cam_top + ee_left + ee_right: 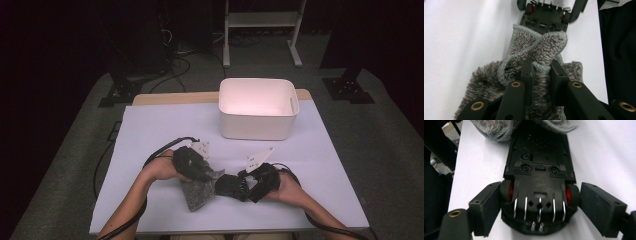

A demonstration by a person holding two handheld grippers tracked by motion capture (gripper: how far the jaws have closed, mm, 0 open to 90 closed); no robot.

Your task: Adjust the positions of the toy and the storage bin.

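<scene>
Grey fleecy cloth [536, 47] is pinched in the left tool [541, 72], whose jaws are closed on a raised fold with a stitched hem; the rest of the cloth lies bunched under and behind that tool on the white tabletop [150, 135]. Just ahead of it, an upturned black toy car [539, 182] (red wheel hubs and metal contact strips are shown on its underside) is straddled by the right tool [541, 210], whose jaws stand spread, one beside each wheel, seemingly not yet pressed in. A wiping or wrapping step is judged to be in hand. Next, the car should be clamped firmly before the cloth is drawn across it. A white bin [257, 107] stands well beyond both tools.
</scene>
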